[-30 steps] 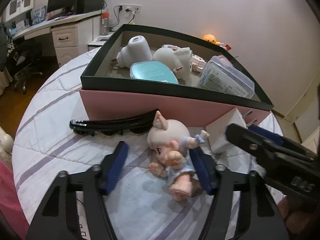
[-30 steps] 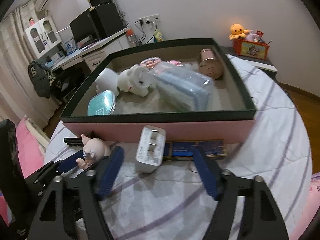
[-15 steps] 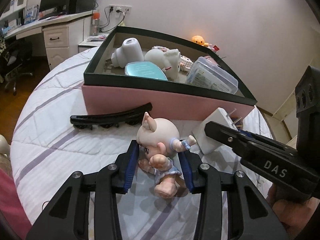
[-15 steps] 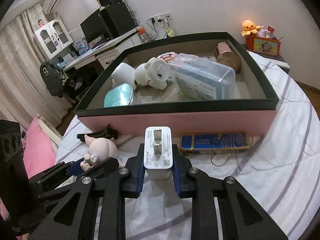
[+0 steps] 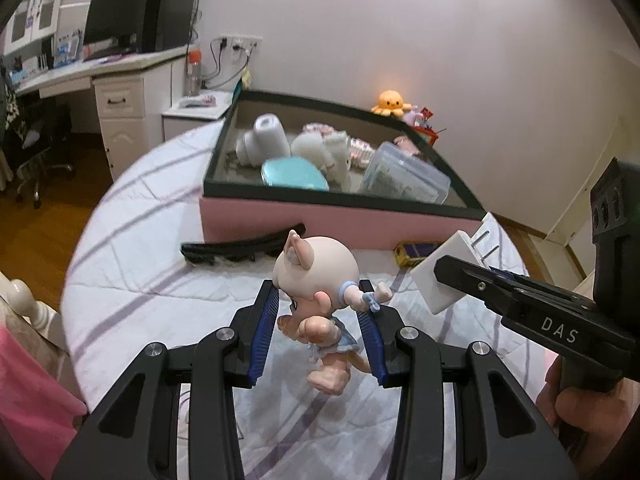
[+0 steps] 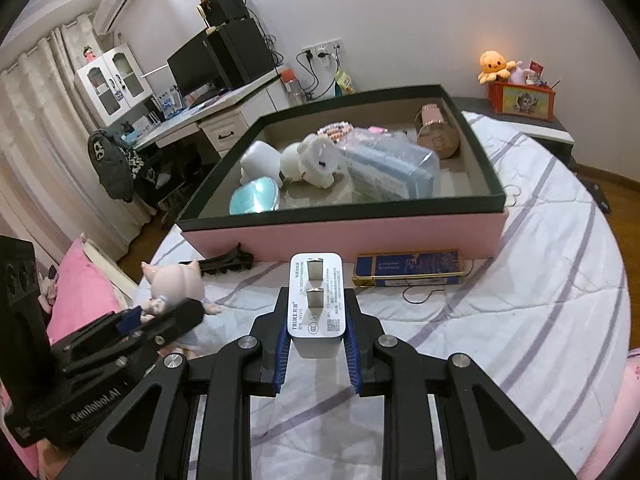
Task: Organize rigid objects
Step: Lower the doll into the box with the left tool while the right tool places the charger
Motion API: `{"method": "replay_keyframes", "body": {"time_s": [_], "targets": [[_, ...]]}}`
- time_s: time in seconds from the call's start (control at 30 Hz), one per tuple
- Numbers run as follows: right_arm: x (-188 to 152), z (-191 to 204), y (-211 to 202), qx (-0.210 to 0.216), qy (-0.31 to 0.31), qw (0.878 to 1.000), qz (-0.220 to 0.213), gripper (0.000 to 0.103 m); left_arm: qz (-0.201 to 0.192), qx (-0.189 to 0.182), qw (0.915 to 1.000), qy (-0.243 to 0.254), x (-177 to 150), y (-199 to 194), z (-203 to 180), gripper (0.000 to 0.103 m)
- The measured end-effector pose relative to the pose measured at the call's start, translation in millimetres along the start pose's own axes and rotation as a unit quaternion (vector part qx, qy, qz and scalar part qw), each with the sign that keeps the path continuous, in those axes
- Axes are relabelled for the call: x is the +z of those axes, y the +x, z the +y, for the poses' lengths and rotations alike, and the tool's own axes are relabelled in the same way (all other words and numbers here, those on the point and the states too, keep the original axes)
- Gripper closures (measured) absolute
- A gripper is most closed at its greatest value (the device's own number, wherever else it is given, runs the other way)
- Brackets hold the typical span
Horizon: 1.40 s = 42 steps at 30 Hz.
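L gripper (image 5: 320,332) pinches doll (image 5: 320,280), lifted off bed, near box (image 5: 340,220). R gripper (image 6: 316,336) clamps charger (image 6: 316,300), prongs up. Carry both over rim w/ clearance, drop in free gaps.

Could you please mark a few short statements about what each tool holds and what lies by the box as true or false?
1. The left tool grips the pig figurine. True.
2. The right tool is open and holds nothing. False: it is shut on the white charger.
3. The black hair clip lies inside the box. False: it lies on the bedcover outside, before the pink wall.
4. A blue flat pack lies before the box. True.
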State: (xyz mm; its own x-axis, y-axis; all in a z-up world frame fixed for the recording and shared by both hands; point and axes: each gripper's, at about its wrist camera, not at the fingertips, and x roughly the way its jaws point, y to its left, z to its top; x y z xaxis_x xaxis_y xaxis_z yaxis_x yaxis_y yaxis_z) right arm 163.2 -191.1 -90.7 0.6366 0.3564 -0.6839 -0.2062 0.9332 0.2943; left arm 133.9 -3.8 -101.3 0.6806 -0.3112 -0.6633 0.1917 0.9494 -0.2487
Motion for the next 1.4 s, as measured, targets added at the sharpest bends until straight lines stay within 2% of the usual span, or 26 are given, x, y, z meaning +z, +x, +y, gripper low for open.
{"method": "replay_keyframes", "body": {"time_s": [0.2, 0.4, 0.6, 0.8, 1.03, 1.27, 1.33, 1.4], "targets": [[20, 5, -22, 0.006, -0.014, 0.999, -0.028, 0.079, -0.030, -0.004, 0.9994, 0.016, 30, -17, 0, 0.063], [73, 6, -32, -0.006, -0.037, 0.997, -0.065, 0.079, -0.062, -0.004, 0.9973, 0.038, 83, -12, -2, 0.063], [132, -14, -2, -0.010, -0.025, 0.998, -0.063, 0.079, -0.071, -0.002, 0.9964, 0.047, 145, 24, 1, 0.063], [164, -35, 47, -0.021, -0.007, 0.999, -0.040, 0.079, -0.047, 0.012, 0.9977, 0.048, 189, 86, 11, 0.063], [180, -51, 91, -0.042, -0.002, 0.999, -0.010, 0.079, -0.008, 0.024, 0.9988, 0.041, 203, 143, 20, 0.063], [181, -56, 117, -0.057, -0.006, 0.998, 0.018, 0.079, 0.027, 0.039, 0.9975, 0.052, 203, 167, 20, 0.062], [182, -57, 117, -0.064, -0.006, 0.998, 0.015, 0.078, 0.030, 0.046, 0.9970, 0.055, 202, 168, 21, 0.058], [182, -56, 116, -0.064, -0.009, 0.998, 0.018, 0.075, 0.020, 0.048, 0.9971, 0.056, 200, 160, 21, 0.038]]}}
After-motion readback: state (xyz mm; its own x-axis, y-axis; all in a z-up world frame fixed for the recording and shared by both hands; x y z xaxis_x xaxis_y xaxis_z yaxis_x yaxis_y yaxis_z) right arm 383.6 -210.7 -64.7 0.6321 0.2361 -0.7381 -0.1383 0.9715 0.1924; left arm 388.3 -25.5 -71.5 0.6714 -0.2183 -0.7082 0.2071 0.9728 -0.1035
